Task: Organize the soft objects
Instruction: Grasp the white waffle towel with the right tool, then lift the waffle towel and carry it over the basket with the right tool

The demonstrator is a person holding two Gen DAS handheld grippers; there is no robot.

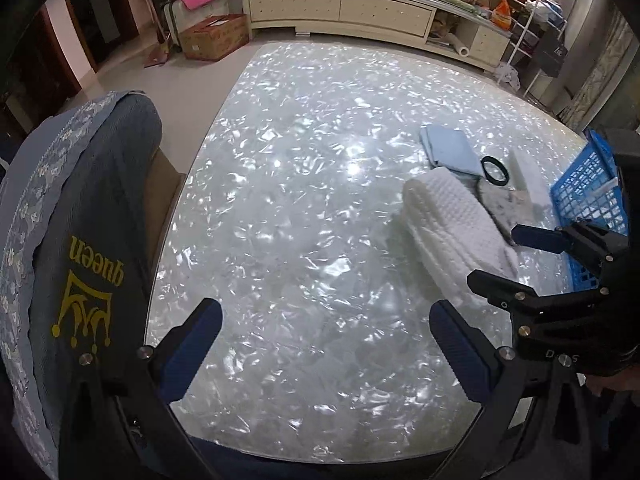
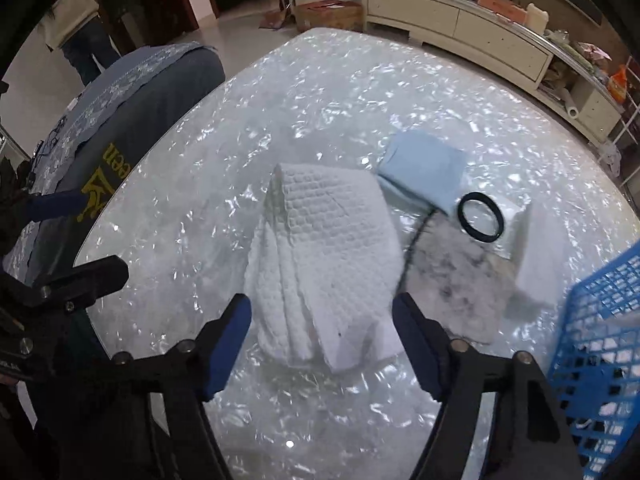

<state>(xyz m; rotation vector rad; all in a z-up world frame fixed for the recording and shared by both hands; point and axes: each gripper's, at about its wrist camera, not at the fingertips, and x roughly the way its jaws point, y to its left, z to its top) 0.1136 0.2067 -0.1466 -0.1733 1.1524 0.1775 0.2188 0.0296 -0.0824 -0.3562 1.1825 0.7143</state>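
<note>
Both tongs spread wide, gripping nothing. Right gripper (image 2: 322,326) poised just over the near end of the folded white waffle towel (image 2: 324,248) at centre table (image 2: 200,208). Blue basket (image 2: 600,320) at four o'clock. Left gripper (image 1: 326,332) over bare tabletop.

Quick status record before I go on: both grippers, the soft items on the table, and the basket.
left gripper: open, empty, over bare table
right gripper: open, empty, jaws either side of the near end of the white towel
blue cloth: folded, beyond the towel
black ring: lies on a white packet, right of the blue cloth
grey cloth: right of the towel
blue basket: far right edge, contents unclear
</note>
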